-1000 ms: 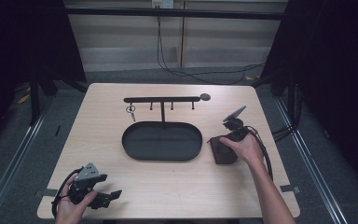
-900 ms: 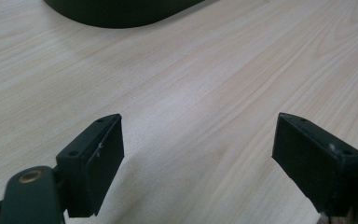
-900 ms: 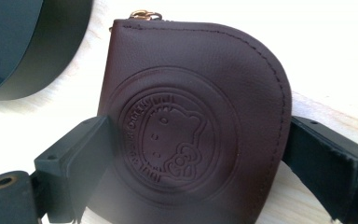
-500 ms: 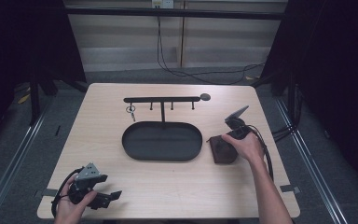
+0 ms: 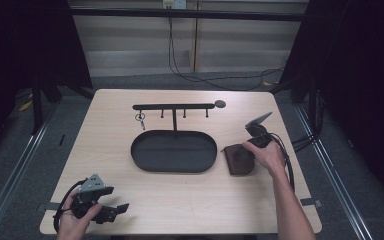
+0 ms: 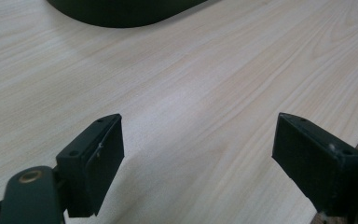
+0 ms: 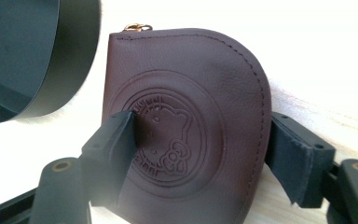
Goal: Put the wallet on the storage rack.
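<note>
We record a light wooden table (image 5: 130, 150) carrying, at its centre, a black oval tray (image 5: 174, 151). Behind the tray stands a black hook rail (image 5: 174, 106), with a small key ring (image 5: 140, 118) hanging from its left end.

Just beside the tray's right end lies a dark brown leather pouch (image 7: 191, 121), flat on the tabletop, with an embossed round emblem on its face and a small gold ring at its top edge. The right gripper (image 7: 200, 154) is down over this pouch. Its jaws have just been closing and now straddle the pouch: the left-hand pad lies over the pouch's face by the emblem, and the right-hand pad sits at its stitched edge. We cannot tell whether the pads are pressing firmly.

The left gripper (image 6: 198, 156) sits at the near left corner of the table, jaws wide apart, bare wood between them.
</note>
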